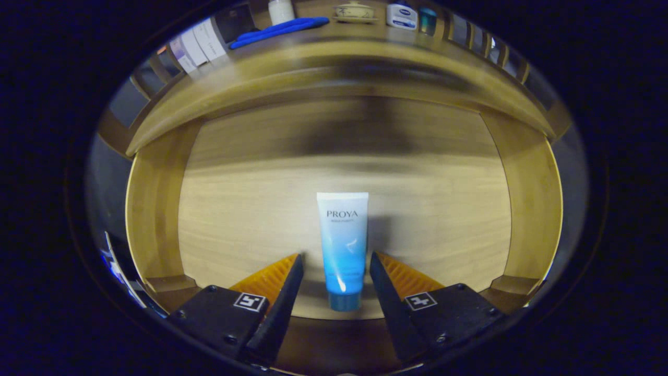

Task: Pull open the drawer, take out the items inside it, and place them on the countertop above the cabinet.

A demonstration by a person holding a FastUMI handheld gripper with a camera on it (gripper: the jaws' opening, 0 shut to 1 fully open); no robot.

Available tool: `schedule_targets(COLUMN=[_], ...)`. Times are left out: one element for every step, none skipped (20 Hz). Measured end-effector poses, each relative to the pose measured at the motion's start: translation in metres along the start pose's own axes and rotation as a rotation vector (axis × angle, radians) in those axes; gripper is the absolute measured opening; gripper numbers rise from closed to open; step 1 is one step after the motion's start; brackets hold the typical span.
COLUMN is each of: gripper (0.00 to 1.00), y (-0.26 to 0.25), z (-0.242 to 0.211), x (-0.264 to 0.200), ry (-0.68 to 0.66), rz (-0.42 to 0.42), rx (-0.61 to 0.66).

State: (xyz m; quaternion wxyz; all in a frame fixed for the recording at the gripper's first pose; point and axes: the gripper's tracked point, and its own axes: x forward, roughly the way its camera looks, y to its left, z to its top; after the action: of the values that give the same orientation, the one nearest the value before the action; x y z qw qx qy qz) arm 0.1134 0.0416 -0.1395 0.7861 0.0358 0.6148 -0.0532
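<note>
So the drawer (156, 209) is already open; my gripper (336, 274) hangs spread wide, straddling the tube (343, 245) lying on the drawer floor. Grasping and moving it to the desk (334, 52) remain.

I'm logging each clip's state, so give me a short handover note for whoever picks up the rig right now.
Claw: open, a finger on either side of the tube, not pressing on it.
Tube: lies flat on the drawer floor, cap toward the claw.
Drawer: pulled open; the tube is the one item seen inside.
Countertop: already carries several small items.
Done: drawer opened.
Left: close on the tube, lift it, set it on the countertop.
</note>
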Motion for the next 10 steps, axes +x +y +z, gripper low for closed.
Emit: schedule_targets(gripper=[0.79,0.69,0.65,0.59,0.54,0.5,0.48,0.46,0.44,0.43], y=[-0.001,-0.003,-0.006,-0.008,-0.006,-0.006,-0.008,-0.008,-0.008,-0.007], z=[-0.001,0.003,0.001,0.003,0.003,0.003,0.004,0.006,0.007,0.009], x=[0.003,-0.002,0.005,0.001,0.005,0.003,0.003,0.002,0.002,-0.001], ry=[0.008,-0.004,-0.006,-0.009,-0.012,-0.018,-0.026,-0.038,-0.054,-0.063], rz=[-0.004,-0.014,-0.021,-0.026,-0.025,-0.022,-0.019,-0.018,-0.014,-0.005], rx=[0.006,0.006,0.004,0.01,0.006,0.0,0.004,0.008,0.01,0.009])
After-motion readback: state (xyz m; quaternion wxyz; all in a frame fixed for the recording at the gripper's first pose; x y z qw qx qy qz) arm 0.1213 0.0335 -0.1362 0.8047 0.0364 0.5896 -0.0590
